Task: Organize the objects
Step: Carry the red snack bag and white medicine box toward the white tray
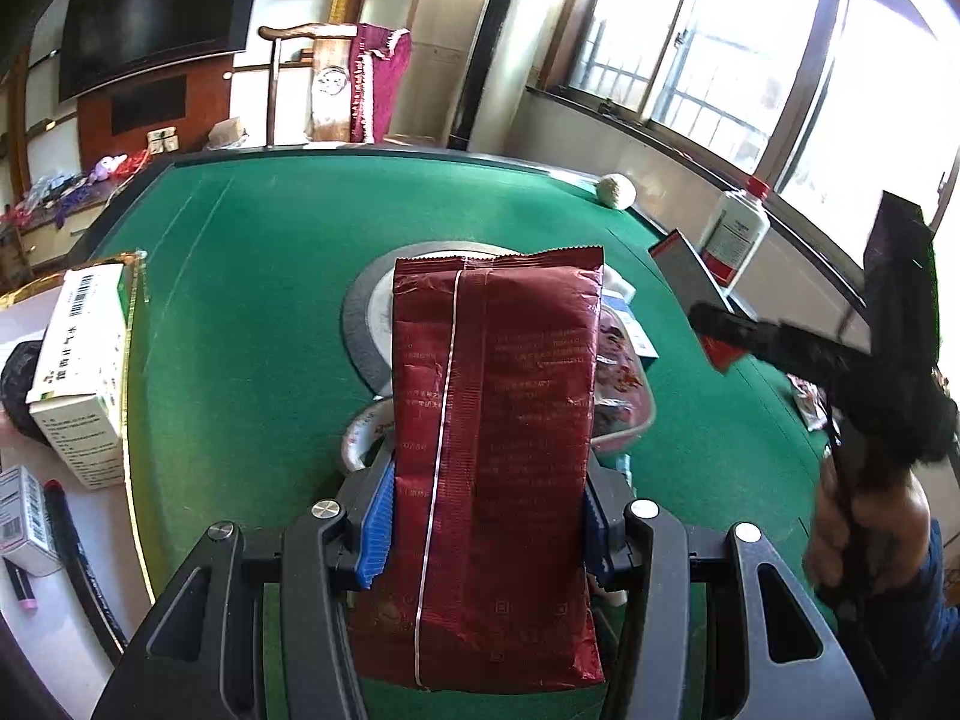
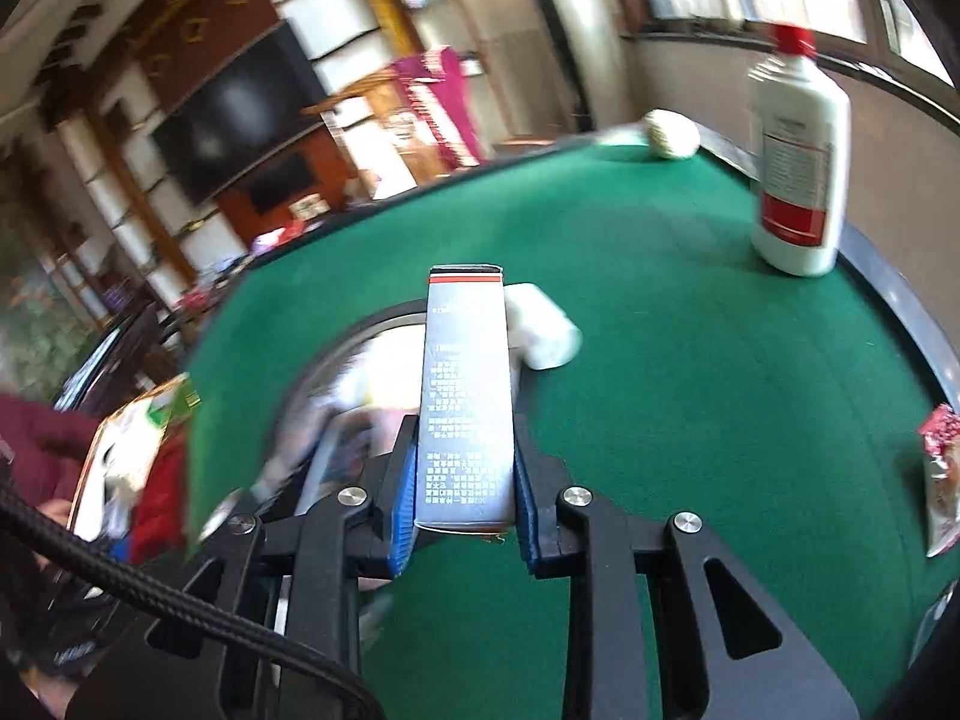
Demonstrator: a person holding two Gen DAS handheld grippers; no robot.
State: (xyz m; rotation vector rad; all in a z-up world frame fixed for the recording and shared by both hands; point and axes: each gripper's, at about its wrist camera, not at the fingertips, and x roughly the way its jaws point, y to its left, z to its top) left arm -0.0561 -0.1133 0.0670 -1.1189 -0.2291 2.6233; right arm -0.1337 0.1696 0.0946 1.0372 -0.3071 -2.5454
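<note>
My left gripper (image 1: 489,480) is shut on a dark red foil packet (image 1: 498,390), its blue pads (image 1: 375,531) pressing both long sides. The packet hangs upright over the green felt table (image 1: 252,300). My right gripper (image 2: 465,480) is shut on a slim grey box (image 2: 465,396) with a red and black stripe at its far end, held above the felt (image 2: 660,330). In the left wrist view the same grey box (image 1: 687,273) shows at the right, with the right gripper (image 1: 717,324) dark and blurred on it.
A round grey disc (image 1: 360,324) lies mid-table with a floral bowl (image 1: 366,432) and packets. A white-green box (image 1: 84,360) stands left. A white red-capped bottle (image 2: 801,180), a pale ball (image 2: 672,132), a white roll (image 2: 543,330) and a snack packet (image 2: 939,474) lie right.
</note>
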